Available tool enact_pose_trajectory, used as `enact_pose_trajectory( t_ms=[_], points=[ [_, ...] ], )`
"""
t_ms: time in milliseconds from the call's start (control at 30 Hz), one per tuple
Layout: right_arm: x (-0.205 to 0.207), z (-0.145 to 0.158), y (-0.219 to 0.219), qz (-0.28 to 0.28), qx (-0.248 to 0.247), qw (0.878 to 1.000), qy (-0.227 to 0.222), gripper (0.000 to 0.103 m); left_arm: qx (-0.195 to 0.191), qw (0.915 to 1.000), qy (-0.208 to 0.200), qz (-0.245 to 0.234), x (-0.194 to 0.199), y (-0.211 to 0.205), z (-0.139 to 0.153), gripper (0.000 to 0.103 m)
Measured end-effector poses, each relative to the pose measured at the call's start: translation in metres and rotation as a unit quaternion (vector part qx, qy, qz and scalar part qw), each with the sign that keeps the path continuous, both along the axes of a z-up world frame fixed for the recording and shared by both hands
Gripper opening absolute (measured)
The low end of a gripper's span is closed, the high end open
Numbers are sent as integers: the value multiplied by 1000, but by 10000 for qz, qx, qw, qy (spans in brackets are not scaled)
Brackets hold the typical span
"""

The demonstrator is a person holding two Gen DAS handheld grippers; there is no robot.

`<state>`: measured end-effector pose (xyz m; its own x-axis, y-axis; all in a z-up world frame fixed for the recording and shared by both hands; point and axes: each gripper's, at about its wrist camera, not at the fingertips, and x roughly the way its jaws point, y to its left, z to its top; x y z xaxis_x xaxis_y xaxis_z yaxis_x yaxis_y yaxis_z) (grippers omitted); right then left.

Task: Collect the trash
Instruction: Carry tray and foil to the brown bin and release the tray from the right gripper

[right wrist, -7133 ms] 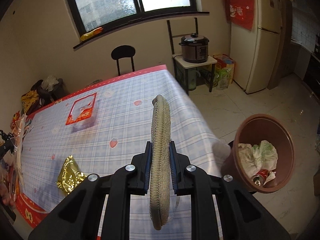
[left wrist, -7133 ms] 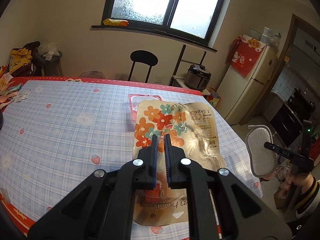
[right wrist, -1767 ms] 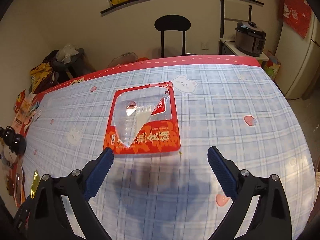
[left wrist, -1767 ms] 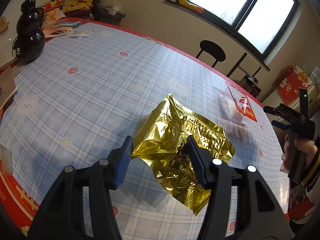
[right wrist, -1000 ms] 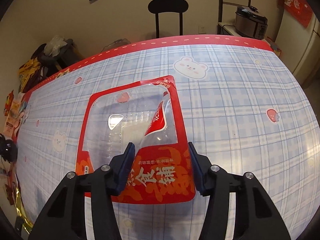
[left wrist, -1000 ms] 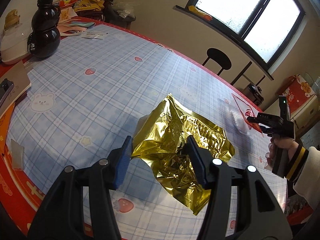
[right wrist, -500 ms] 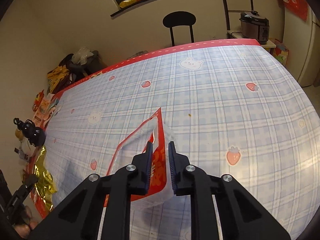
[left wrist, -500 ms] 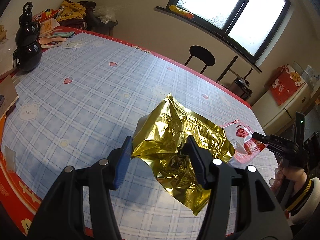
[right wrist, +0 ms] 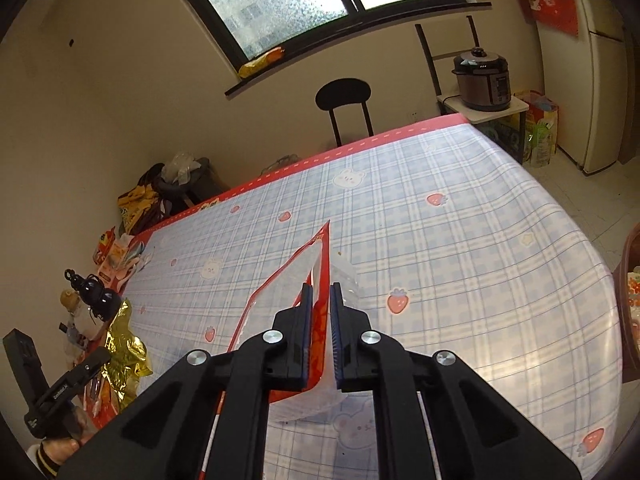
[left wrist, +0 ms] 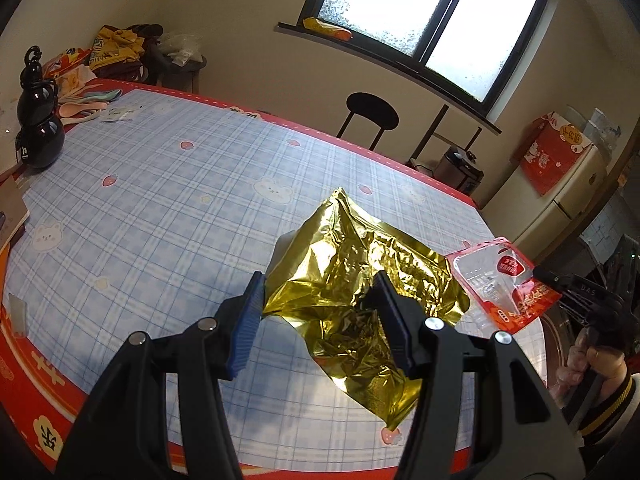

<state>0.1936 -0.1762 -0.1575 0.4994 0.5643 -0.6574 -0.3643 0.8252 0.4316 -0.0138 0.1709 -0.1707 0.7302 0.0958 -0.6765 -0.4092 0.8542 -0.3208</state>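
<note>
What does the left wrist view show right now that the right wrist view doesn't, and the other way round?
Only the left wrist view shows the left gripper head-on, clamped on the crumpled gold foil bag. Only the right wrist view shows the right gripper shut on the red and clear plastic package, plus the rim of the brown trash bin at the right edge. Both show the checked tablecloth, the black chair, the window, and both pieces of trash lifted off the table.

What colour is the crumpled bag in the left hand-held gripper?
Shiny gold; the crumpled bag shows best in the left wrist view.
</note>
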Motion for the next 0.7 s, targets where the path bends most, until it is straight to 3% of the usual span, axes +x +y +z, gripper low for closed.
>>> enact_pose_trajectory(
  t_ms=[400,700],
  points=[
    [5,39,-129,-859,13,9950,-517,8,120,9977,-281,-610,51,-84,24,56],
    [20,40,-267,-1978,-526,9769,-613,8,100,9947,-301,-980,88,-145,22,56]
  ],
)
